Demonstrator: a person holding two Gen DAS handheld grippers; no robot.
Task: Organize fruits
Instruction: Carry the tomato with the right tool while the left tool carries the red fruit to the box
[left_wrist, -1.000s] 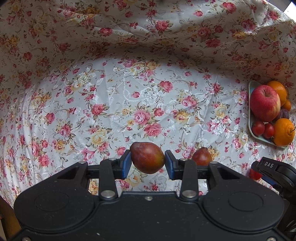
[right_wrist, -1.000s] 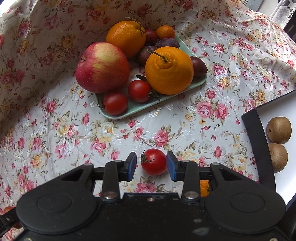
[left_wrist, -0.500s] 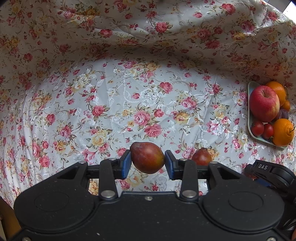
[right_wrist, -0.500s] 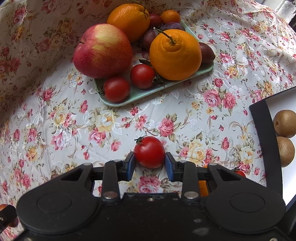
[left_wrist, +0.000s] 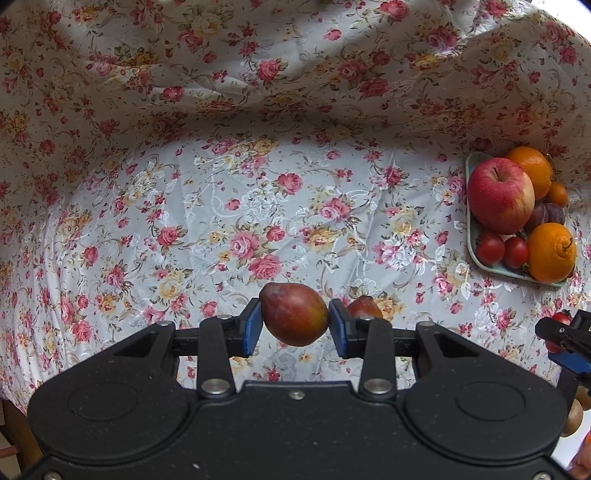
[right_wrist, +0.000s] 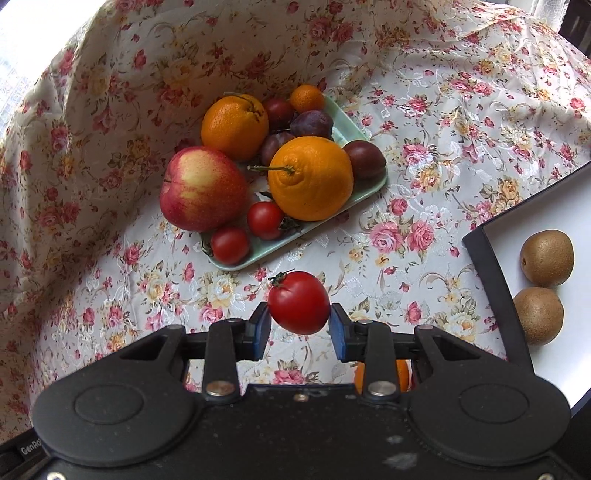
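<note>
Pointing steeply down: left hand-held gripper (left_wrist: 294, 326) clamps plum (left_wrist: 293, 314), right hand-held gripper (right_wrist: 300, 326) tomato (right_wrist: 298, 302).

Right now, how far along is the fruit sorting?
Done: the green tray already holds an apple, oranges, plums and two cherry tomatoes; two kiwis sit in the black box. In hand: the left gripper holds a reddish plum, the right gripper a tomato. Left: another plum lies loose on the cloth.
</note>
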